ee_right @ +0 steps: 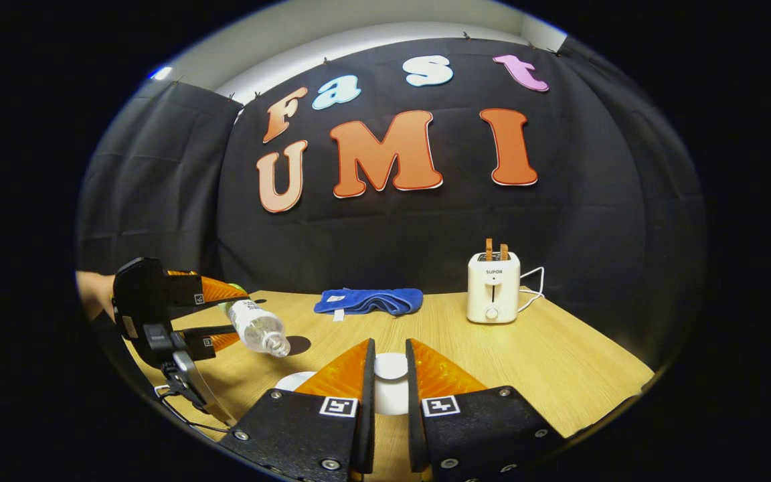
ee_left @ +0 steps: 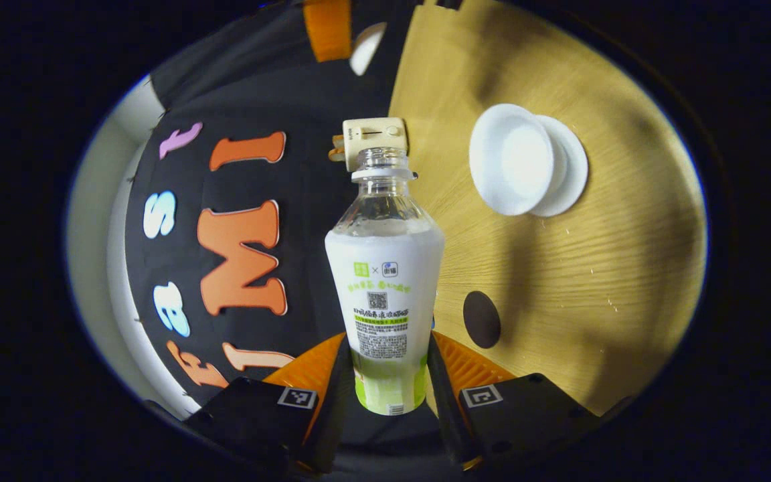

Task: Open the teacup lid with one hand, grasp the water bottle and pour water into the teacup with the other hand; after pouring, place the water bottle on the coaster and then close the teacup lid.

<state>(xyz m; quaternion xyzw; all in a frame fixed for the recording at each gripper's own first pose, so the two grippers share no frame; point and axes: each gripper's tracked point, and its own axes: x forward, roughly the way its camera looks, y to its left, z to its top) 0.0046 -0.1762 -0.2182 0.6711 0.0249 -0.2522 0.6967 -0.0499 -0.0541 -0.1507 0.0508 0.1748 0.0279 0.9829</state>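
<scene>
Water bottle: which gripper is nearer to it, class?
Left. The left gripper grips the water bottle between its fingers; the right gripper sits apart from it, holding the white lid.

The bottle [ee_left: 384, 281] is clear at the neck, wrapped in a white label with green marks and a light green band at its base. The teacup [ee_left: 511, 159] and its saucer [ee_left: 569, 167] are plain white. The table [ee_left: 593, 268] is pale wood with fine grain, and the coaster [ee_left: 482, 319] is dark brown. On the far side lie a blue cloth [ee_right: 369, 300] and a cream toaster [ee_right: 492, 288].
</scene>
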